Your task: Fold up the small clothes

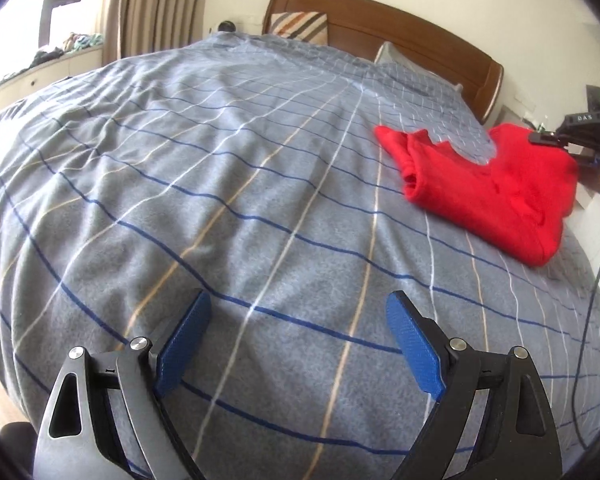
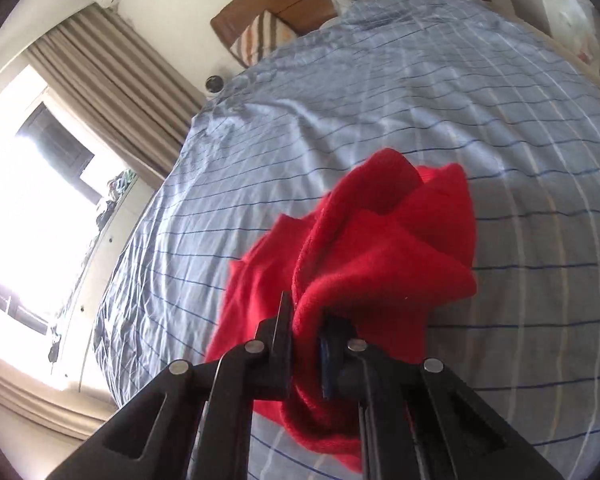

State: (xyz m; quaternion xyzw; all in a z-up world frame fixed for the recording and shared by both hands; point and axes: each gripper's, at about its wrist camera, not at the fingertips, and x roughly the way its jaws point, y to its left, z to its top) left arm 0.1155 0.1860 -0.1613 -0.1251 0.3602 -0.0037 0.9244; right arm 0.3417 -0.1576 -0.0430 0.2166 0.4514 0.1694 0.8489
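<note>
A small red knit garment (image 1: 488, 188) lies partly folded on the bed's right side. In the right wrist view it (image 2: 380, 248) is bunched and lifted at one edge. My right gripper (image 2: 306, 320) is shut on that edge of the red garment; it also shows in the left wrist view (image 1: 552, 138) at the garment's far right corner. My left gripper (image 1: 298, 308) is open and empty, with blue pads (image 1: 186, 340), low over the bare bedspread, well left of and nearer than the garment.
The bed is covered by a grey-blue checked bedspread (image 1: 220, 168). A wooden headboard (image 1: 400, 28), a striped cushion (image 1: 298, 26) and a pillow are at the far end. Curtains and a bright window stand at the left. A black cable (image 1: 592, 320) hangs at the right edge.
</note>
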